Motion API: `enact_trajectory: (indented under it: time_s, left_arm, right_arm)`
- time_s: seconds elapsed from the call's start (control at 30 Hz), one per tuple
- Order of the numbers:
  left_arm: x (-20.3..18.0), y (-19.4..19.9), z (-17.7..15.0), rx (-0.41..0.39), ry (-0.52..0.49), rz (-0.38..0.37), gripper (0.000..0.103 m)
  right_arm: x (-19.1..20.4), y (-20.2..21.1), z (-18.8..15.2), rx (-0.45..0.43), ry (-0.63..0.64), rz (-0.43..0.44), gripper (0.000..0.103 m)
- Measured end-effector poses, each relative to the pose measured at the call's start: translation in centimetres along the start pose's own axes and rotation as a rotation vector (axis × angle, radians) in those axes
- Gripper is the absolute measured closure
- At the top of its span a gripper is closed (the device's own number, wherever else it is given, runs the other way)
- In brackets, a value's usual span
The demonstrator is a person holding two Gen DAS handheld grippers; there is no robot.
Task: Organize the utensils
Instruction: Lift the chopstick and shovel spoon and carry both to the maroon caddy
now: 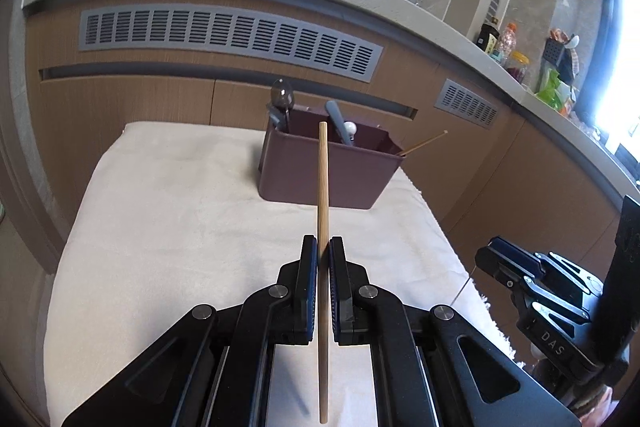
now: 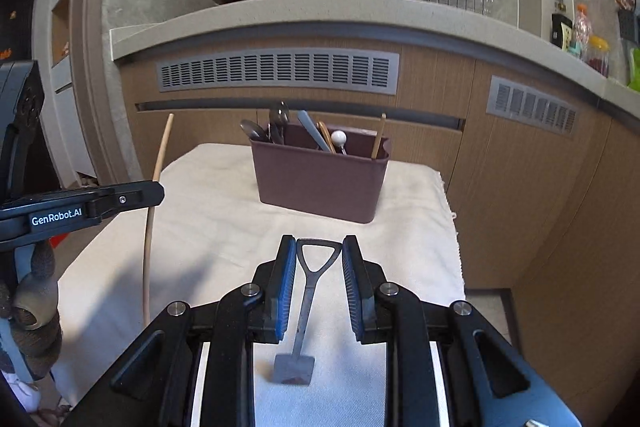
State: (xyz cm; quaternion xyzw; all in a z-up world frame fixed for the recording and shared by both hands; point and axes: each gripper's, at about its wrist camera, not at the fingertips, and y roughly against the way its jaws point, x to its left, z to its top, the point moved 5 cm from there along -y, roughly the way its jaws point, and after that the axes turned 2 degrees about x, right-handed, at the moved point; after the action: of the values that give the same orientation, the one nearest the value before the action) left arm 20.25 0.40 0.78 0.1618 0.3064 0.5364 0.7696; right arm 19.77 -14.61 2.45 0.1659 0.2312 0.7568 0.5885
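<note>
The left gripper (image 1: 323,247) had its black fingers, faced with ribbed blue pads (image 1: 312,267), pinched tight on a slim round wooden chopstick (image 1: 323,203). The stick stood nearly upright through the jaws, its top end rising in front of the holder and its lower end hanging below the fingers over the cloth. From the right wrist view the same stick (image 2: 154,195) showed at the far left, pale and smooth, bowed by the lens.

The right gripper (image 2: 319,247) was closed part-way on the triangular loop handle of a small metal shovel-shaped spoon (image 2: 306,303). The dull grey, flat-stemmed utensil hung down from the fingertips, its squared blade just above the cloth, casting a shadow there. Both pads touched the corners of the handle loop.

Farther off, near the back edge of the table, sat the utensil holder (image 2: 320,183), a smooth matte plum-brown plastic tub with a rectangular mouth and rounded corners. Its left compartment held shiny metal spoons (image 2: 276,125); the middle held a grey-blue handled tool (image 2: 312,131) and a white ball-ended piece (image 2: 339,137); at the right end leaned a second chopstick (image 2: 379,137).

A cream cloth (image 2: 216,211), soft and slightly nubby with a fringed right edge, covered the table. Both grippers were held level, side by side, pointing toward the holder, the left one slightly farther forward.
</note>
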Motion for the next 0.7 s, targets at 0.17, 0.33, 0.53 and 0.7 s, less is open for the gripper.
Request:
enact_trajectory:
  time_s: [0.17, 0.33, 0.53, 0.7]
  left_arm:
    - [-1.1, 1.3, 0.1, -0.015, -0.024, 0.009, 0.097]
    - [-1.9, 2.4, 0.5, -0.034, -0.036, 0.013, 0.097]
    - [-3.9, 2.9, 3.5, -0.097, -0.117, 0.024, 0.097]
    - [-5.6, 3.0, 10.5, -0.181, -0.177, 0.029, 0.097]
  right_arm:
    - [0.3, 1.7, 0.5, -0.053, 0.016, 0.007, 0.082]
    - [0.1, 2.4, 1.4, -0.081, 0.019, 0.012, 0.082]
    - [-1.1, 3.4, 5.8, -0.149, 0.024, -0.011, 0.082]
    - [-2.4, 4.6, 13.1, -0.261, 0.06, -0.051, 0.082]
